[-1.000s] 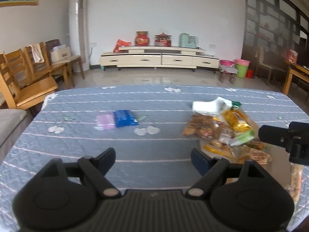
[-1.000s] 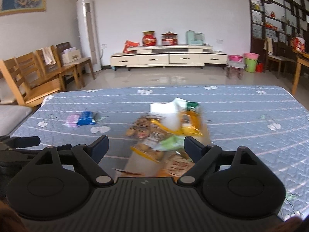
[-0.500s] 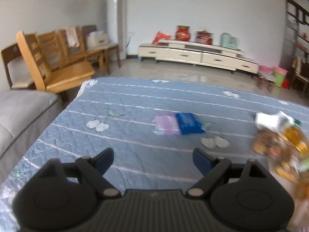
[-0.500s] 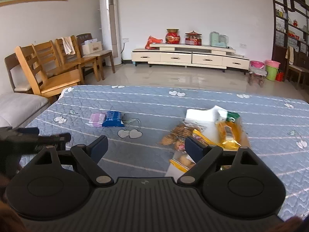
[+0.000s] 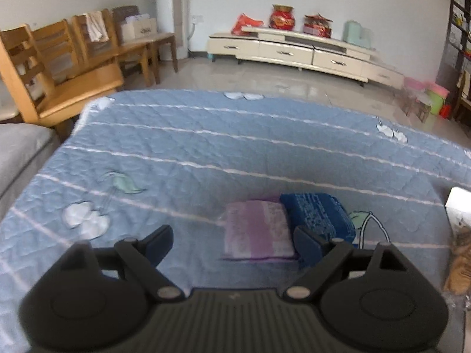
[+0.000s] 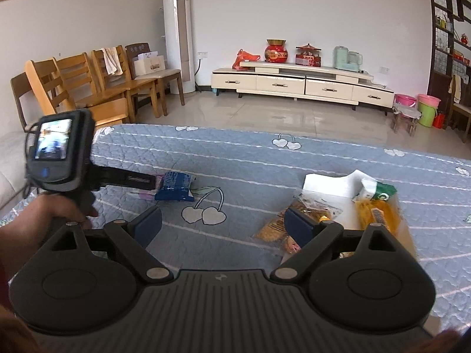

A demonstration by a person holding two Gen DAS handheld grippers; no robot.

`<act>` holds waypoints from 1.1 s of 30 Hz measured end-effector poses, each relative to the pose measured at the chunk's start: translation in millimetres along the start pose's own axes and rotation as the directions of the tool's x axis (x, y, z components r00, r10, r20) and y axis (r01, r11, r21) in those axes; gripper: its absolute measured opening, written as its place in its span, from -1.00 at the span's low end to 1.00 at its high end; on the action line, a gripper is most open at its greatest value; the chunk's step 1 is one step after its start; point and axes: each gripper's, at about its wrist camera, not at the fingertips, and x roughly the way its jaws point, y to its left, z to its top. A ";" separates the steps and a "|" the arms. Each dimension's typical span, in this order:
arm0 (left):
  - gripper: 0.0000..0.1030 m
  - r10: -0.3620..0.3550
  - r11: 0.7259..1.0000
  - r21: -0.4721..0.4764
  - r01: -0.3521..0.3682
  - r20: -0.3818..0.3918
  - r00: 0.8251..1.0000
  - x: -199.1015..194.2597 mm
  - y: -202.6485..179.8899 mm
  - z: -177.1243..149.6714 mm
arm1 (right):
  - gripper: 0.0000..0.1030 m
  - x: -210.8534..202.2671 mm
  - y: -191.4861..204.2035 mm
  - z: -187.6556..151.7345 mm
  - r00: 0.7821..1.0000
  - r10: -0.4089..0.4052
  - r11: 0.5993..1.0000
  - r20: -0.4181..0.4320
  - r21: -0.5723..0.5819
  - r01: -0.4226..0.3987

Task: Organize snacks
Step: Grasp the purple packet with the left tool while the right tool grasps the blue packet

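Left wrist: fingers (image 5: pixel 159 239) wide, empty.

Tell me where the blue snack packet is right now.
The blue snack packet lies on the blue quilt, touching the right side of the purple packet, just ahead of the left gripper, whose jaws are open.

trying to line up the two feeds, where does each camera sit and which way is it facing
Left wrist: on the left hand-held gripper, looking along its open fingers, low over the blue quilt at the purple packet and blue packet.
Right wrist: on the right hand-held gripper, higher, fingers open, facing the snack pile; the left hand with its gripper shows at left.
Shared: the quilt, the blue packet, the TV cabinet and wooden chairs.
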 end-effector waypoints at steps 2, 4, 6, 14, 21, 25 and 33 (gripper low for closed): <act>0.71 0.013 1.000 0.018 -0.013 -0.003 1.000 8.7 -3.6 -0.8 | 1.00 9.0 0.8 0.2 1.000 0.005 1.000 -0.010 0.002 -0.005; 0.50 0.004 1.000 0.018 -0.004 -0.014 1.000 15.3 -1.8 -3.7 | 1.00 18.4 2.7 1.1 1.000 0.009 1.000 -0.022 0.002 -0.009; 0.20 -0.006 1.000 0.024 0.006 0.013 1.000 11.1 0.7 -5.9 | 1.00 31.5 6.7 3.9 0.999 0.014 1.000 -0.039 0.000 -0.014; -0.07 0.023 0.999 0.048 -0.025 0.041 0.999 -15.3 25.2 -9.1 | 1.00 112.3 24.9 26.1 0.985 0.102 0.995 -0.136 0.006 -0.102; -0.07 0.073 0.997 0.024 -0.075 0.079 0.994 -43.1 46.8 -15.4 | 1.00 182.9 45.5 41.2 0.971 0.127 0.992 -0.202 -0.001 -0.130; -0.07 0.078 0.997 0.015 -0.080 0.086 0.993 -49.8 47.8 -18.5 | 0.88 213.5 60.7 39.7 0.954 0.130 0.990 -0.270 -0.026 -0.142; -0.07 0.072 0.997 -0.002 -0.072 0.095 0.993 -71.6 43.1 -22.0 | 0.09 176.8 67.4 38.7 0.974 0.090 0.991 -0.207 -0.080 -0.109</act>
